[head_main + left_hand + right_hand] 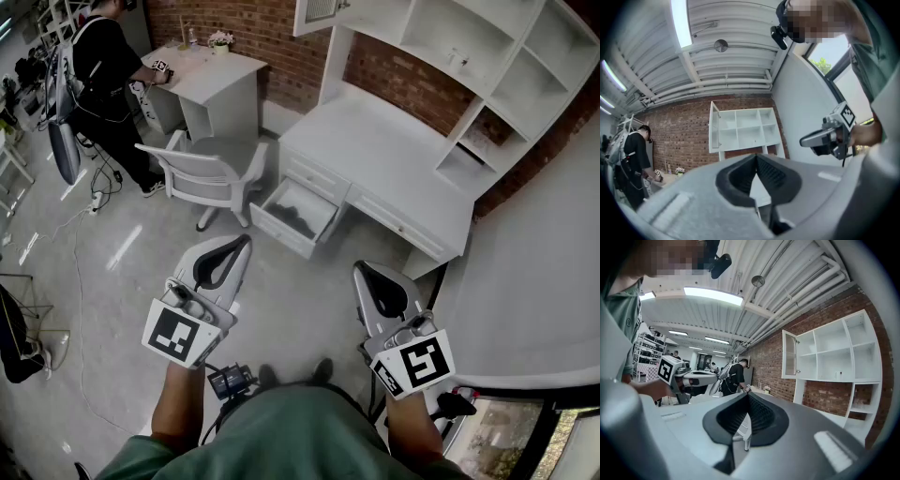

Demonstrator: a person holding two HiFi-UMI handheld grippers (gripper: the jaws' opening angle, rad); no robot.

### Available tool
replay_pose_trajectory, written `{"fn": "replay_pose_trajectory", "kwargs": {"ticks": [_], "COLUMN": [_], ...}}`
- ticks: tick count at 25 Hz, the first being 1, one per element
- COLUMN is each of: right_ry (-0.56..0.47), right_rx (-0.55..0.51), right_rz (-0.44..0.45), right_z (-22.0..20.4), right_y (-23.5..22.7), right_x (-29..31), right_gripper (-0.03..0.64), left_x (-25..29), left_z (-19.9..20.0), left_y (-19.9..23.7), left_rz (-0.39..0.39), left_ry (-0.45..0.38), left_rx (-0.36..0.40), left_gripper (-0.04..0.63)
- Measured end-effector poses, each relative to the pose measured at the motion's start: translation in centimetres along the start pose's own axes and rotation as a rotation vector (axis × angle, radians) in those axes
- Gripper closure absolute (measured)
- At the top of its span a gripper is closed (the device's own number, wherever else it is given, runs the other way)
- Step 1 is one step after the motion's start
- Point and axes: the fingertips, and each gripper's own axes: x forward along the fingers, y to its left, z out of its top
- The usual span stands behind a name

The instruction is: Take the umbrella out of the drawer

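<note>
The white desk (375, 150) has one drawer (292, 217) pulled open, and a dark folded thing inside it, apparently the umbrella (298, 221), lies on the drawer floor. Both grippers are held level in front of me, well short of the drawer. My left gripper (246, 240) is shut with nothing between its jaws, and its tips (756, 157) meet in the left gripper view. My right gripper (360, 269) is likewise shut and empty, its jaw tips (747, 395) closed together. Each gripper shows in the other's view: the right gripper (829, 137) and the left gripper (689, 378).
A white swivel chair (211, 173) stands left of the open drawer. White shelves (487, 66) rise over the desk against a brick wall. Another person (105, 75) works at a second white desk (214, 77) at the back left. Cables (80, 225) trail over the grey floor.
</note>
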Motion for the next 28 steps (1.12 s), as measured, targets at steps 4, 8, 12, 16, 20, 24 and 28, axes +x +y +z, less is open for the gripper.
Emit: {"fn": "replay_pose_trajectory", "kwargs": {"ticks": [4, 8, 12, 16, 20, 24, 28], "right_ry": [-0.002, -0.002, 0.000, -0.014, -0.026, -0.024, -0.020], "right_rx": [-0.002, -0.002, 0.003, 0.046, 0.064, 0.056, 0.058], "right_rz": [0.000, 0.000, 0.004, 0.020, 0.004, -0.011, -0.007], "right_z": [0.0, 0.0, 0.0, -0.1, -0.2, -0.5, -0.7], "right_y": [-0.1, 0.1, 0.1, 0.4, 0.7, 0.9, 0.3], "right_x": [-0.2, -0.4, -0.2, 0.2, 0.7, 1.3, 1.9], "right_gripper": [0.611, 0.611, 0.611, 0.609, 0.609, 0.611, 0.611], "left_x": [0.1, -0.1, 0.0, -0.1, -0.6, -0.8, -0.1], "left_z": [0.1, 0.1, 0.0, -0.5, -1.0, -1.5, -1.7], "left_y": [-0.3, -0.5, -0.5, -0.1, 0.5, 0.8, 0.9], "left_rz": [0.000, 0.001, -0.003, 0.001, 0.000, -0.013, -0.023], "left_ry": [-0.004, -0.003, 0.000, 0.013, 0.015, 0.010, 0.012], "left_rx": [0.006, 0.006, 0.012, 0.008, 0.006, 0.006, 0.012], "left_gripper": [0.592, 0.592, 0.592, 0.592, 0.592, 0.592, 0.592]}}
